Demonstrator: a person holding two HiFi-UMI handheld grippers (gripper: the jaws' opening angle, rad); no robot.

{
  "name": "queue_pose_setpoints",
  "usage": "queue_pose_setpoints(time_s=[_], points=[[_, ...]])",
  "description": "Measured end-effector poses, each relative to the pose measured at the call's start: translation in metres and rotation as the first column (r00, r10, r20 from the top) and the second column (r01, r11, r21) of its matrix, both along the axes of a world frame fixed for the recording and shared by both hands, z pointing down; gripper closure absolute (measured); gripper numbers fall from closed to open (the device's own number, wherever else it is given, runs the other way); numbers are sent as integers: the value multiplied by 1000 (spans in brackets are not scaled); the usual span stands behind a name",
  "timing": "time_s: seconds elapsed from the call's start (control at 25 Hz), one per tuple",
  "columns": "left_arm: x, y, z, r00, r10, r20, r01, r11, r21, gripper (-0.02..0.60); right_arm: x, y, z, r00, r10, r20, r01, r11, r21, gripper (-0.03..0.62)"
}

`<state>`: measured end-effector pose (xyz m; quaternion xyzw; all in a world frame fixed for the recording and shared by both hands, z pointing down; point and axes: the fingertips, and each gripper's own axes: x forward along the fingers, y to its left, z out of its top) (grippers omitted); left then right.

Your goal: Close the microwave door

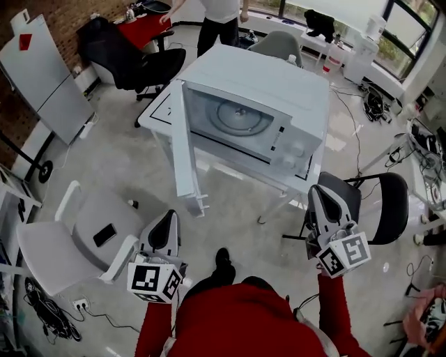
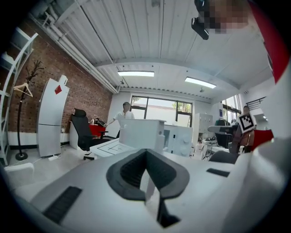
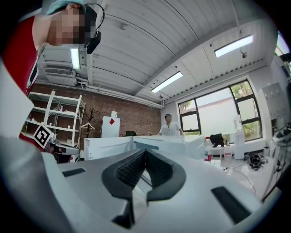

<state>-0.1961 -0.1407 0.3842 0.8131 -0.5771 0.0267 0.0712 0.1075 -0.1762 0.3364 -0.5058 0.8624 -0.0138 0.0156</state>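
Note:
A white microwave [image 1: 272, 90] stands on a white table [image 1: 157, 115] in the middle of the head view. Its door [image 1: 185, 150] is swung wide open toward the front left, showing the turntable inside. My left gripper [image 1: 166, 223] hangs low at the left, well short of the door's lower edge, jaws shut on nothing. My right gripper [image 1: 322, 199] is low at the right, just in front of the microwave's control-panel corner, also shut and empty. In the left gripper view the gripper [image 2: 146, 152] points at the door [image 2: 141, 132]. In the right gripper view the gripper [image 3: 145, 152] faces the microwave [image 3: 168, 144].
A grey chair [image 1: 77, 237] with a dark phone [image 1: 104, 235] on its seat stands beside my left gripper. A black-seated chair [image 1: 383, 202] is close behind my right gripper. A black office chair [image 1: 139, 59] and a person [image 1: 219, 21] are beyond the table.

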Motion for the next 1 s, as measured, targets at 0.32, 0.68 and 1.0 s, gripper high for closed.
queue_pose_setpoints(time_s=[0.32, 0.68, 1.0], points=[[-29, -23, 5, 999, -22, -39, 22, 1000, -19, 588, 21, -61, -36, 997, 43, -57, -40, 998, 57, 580], [-11, -35, 13, 986, 161, -46, -163, 985, -51, 588, -36, -38, -36, 998, -59, 9, 58, 997, 44, 580], [7, -39, 3, 952, 299, -61, -302, 951, -65, 588, -173, 34, -10, 911, -381, 157, 385, 923, 3, 580]])
